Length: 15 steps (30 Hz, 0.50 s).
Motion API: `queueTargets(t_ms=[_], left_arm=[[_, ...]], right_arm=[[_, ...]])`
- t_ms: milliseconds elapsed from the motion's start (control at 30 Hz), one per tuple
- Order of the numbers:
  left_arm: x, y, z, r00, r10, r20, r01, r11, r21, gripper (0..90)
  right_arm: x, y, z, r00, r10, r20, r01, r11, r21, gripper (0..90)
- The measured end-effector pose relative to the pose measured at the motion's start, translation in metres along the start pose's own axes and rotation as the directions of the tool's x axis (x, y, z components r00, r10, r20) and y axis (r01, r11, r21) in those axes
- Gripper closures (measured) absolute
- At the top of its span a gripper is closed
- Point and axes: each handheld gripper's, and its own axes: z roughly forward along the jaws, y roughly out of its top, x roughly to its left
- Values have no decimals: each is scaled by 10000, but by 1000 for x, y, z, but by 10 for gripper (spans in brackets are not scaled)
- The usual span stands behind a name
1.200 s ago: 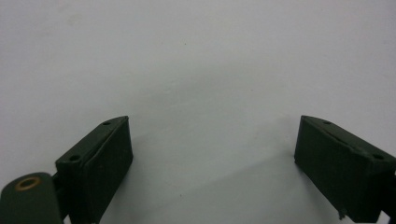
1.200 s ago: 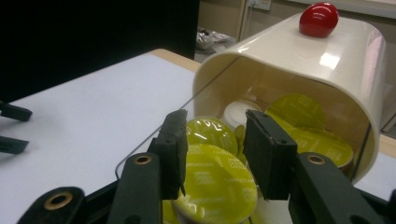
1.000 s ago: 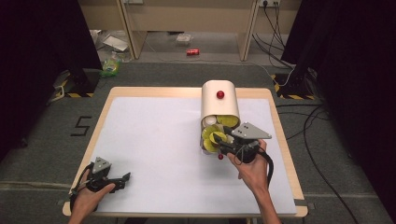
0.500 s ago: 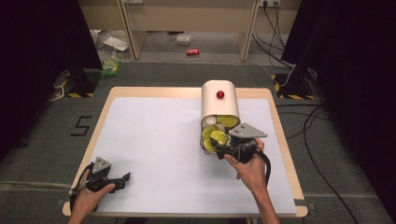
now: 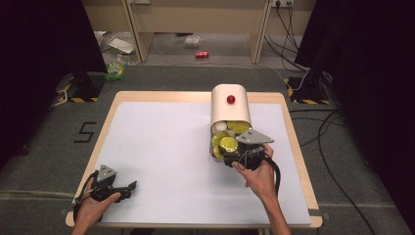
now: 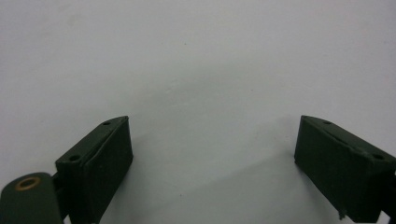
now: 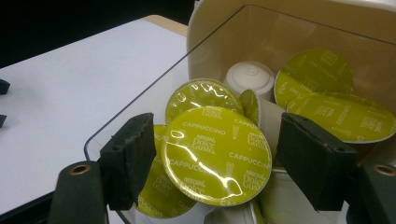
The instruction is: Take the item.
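Note:
A cream capsule dispenser (image 5: 230, 110) with a red knob (image 5: 230, 99) lies on the white table (image 5: 161, 147). Its clear drawer (image 7: 140, 107) holds several coffee capsules with yellow-green lids. My right gripper (image 5: 229, 154) is at the drawer mouth, and its jaws have just been opening. The top cappuccino capsule (image 7: 217, 154) lies on the pile between them, a little apart from both pads (image 7: 133, 158), so the right gripper (image 7: 217, 140) is open. My left gripper (image 5: 128, 187) rests at the near left of the table, open with nothing between its jaws (image 6: 212, 140).
An upturned white capsule (image 7: 250, 77) sits deeper in the drawer. The table's right edge (image 5: 298, 161) runs close to my right hand. Cables (image 5: 337, 142) trail over the floor on the right, and a red can (image 5: 201, 54) lies beyond the table.
The right gripper's jaws have spread apart and let go of the cappuccino capsule, which now rests on the pile in the drawer. The left gripper has not moved.

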Motion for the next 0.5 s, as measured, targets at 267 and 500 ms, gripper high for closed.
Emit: queueTargets(t_ms=[267,500], left_arm=[[0,0,0,10000,4,-1,-4,10000,8,105],[0,0,0,10000,10,-3,-10,10000,8,105]], right_arm=[[1,1,2,9998,-181,120,177,9994,292,278],[3,3,3,9993,-342,122,332,9969,715,310]])
